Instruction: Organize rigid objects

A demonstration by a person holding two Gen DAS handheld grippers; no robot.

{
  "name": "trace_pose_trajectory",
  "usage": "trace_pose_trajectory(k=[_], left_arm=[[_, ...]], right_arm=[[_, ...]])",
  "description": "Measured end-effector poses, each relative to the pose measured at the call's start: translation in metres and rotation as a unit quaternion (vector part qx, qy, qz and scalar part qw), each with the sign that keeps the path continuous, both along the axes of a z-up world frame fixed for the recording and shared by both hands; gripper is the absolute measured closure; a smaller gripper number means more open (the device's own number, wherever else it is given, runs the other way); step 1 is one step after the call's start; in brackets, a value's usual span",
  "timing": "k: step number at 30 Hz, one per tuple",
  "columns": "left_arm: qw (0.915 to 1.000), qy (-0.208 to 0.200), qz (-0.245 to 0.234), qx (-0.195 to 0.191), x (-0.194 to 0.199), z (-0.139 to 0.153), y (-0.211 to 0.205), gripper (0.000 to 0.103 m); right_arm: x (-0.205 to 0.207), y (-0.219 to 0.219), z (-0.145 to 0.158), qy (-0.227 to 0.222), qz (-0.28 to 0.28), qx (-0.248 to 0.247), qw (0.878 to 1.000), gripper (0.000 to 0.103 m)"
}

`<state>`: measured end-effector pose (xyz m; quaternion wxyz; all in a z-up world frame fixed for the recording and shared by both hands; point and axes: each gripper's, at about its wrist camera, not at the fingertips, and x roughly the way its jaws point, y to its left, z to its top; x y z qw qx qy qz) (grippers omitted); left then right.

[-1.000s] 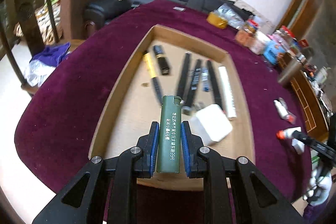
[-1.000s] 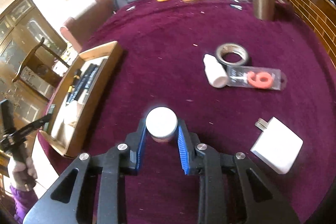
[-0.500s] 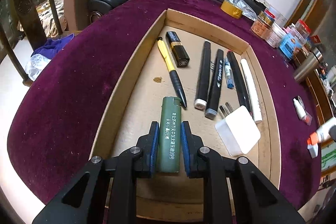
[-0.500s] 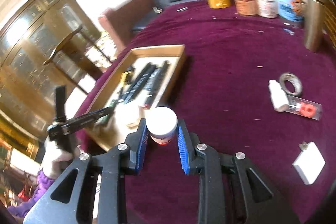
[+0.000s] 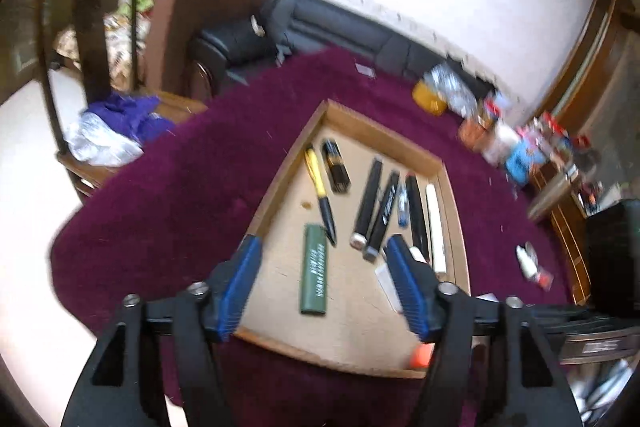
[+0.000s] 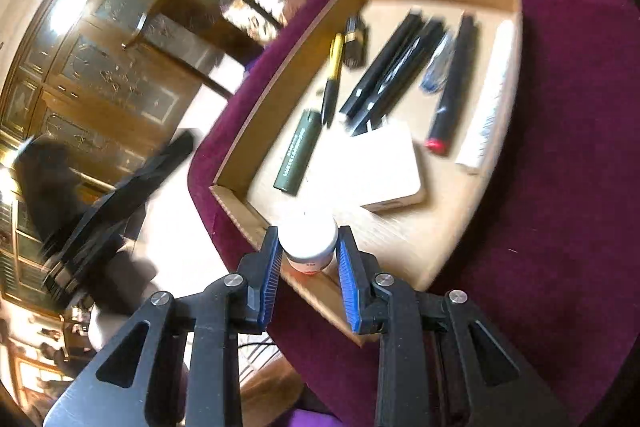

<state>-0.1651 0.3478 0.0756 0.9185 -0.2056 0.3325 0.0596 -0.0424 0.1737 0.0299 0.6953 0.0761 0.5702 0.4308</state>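
left wrist view: my left gripper [image 5: 322, 269] has its blue-padded jaws spread and still opening, with nothing pinched. the olive-green cylindrical lighter with white print [image 5: 314, 269] lies flat on the floor of the shallow brown cardboard tray [image 5: 280, 183], seen between the two pads but clear of both. the tray sits on the round table with a plum velvet cloth [image 5: 180, 187]. beyond the lighter, a yellow-and-black pen [image 5: 320, 193] lies with its black tip just beside the lighter's far end. next to the pen is a short black-and-gold block [image 5: 337, 167], then a row of long black markers [image 5: 378, 205], a small blue pen [image 5: 403, 205] and a white tube [image 5: 435, 227] along the tray's right wall. part of a white square charger [image 5: 386, 277] shows behind my right-side pad. an orange blur sits at the tray's near right corner; i cannot tell what it is. the frame is smeared.

right wrist view: my right gripper [image 6: 308, 261] is pinching a small white-capped round jar with a red-and-white label [image 6: 308, 241], both pads against its sides. the jar hangs above the tray's near corner. inside the tray the lighter lies beside the left wall, the charger sits just right of it, and a black marker with a red end [image 6: 454, 91] lies further right. the other gripper shows as a dark blur at far left.
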Motion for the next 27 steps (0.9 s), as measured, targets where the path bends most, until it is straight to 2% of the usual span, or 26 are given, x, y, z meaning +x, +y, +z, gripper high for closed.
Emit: trace_pose_trajectory(k=[5,10,12,15,17,18,19,20,21,22,23,24,25,26,27], left_arm=[[0.9982,-0.035,0.041,0.026,-0.024,0.008,0.008,0.037],[0.9949,-0.046,0.067,0.060,-0.033,0.001,0.009,0.037],[0.9941,-0.051,0.073,0.062,-0.035,0.000,0.010,0.037],[0.9894,-0.081,0.093,0.077,-0.045,0.005,0.009,0.037],[0.9823,-0.105,0.113,0.106,-0.054,0.014,0.002,0.037],[0.9760,-0.121,0.129,0.127,-0.059,0.020,-0.003,0.036],[0.9684,-0.137,0.147,0.148,-0.066,0.026,-0.009,0.031],[0.9571,-0.158,0.170,0.173,-0.074,0.034,-0.018,0.011],[0.9460,-0.178,0.190,0.194,-0.081,0.039,-0.027,0.001],[0.9354,-0.196,0.205,0.211,-0.088,0.043,-0.035,0.001],[0.9234,-0.215,0.218,0.231,-0.094,0.046,-0.048,0.001],[0.9180,-0.225,0.221,0.241,-0.096,0.048,-0.057,0.001],[0.9189,-0.226,0.211,0.245,-0.094,0.048,-0.067,0.001],[0.9252,-0.218,0.195,0.241,-0.089,0.048,-0.073,0.001],[0.9355,-0.204,0.171,0.233,-0.082,0.047,-0.078,0.001]], right_arm=[[0.022,0.024,-0.022,0.026,-0.009,-0.014,1.000,0.076],[0.030,0.039,-0.017,-0.010,-0.019,-0.036,0.999,0.075],[0.028,0.037,-0.011,-0.009,-0.014,-0.023,1.000,0.075],[0.015,0.020,0.013,-0.045,-0.027,0.004,0.999,0.075],[-0.001,0.000,0.036,-0.103,-0.050,0.021,0.993,0.075],[-0.011,-0.011,0.047,-0.135,-0.065,0.028,0.988,0.075],[-0.020,-0.021,0.058,-0.172,-0.080,0.029,0.981,0.067],[-0.028,-0.029,0.067,-0.211,-0.097,0.024,0.972,0.057],[-0.043,-0.039,0.078,-0.270,-0.127,0.012,0.954,0.033],[-0.053,-0.047,0.084,-0.308,-0.149,0.003,0.939,0.015],[-0.062,-0.055,0.087,-0.343,-0.173,-0.005,0.923,0.014],[-0.073,-0.061,0.088,-0.381,-0.197,-0.018,0.903,0.014],[-0.077,-0.065,0.087,-0.397,-0.204,-0.030,0.894,0.014],[-0.079,-0.068,0.083,-0.406,-0.207,-0.051,0.889,0.014],[-0.080,-0.069,0.079,-0.405,-0.208,-0.065,0.888,0.014]])
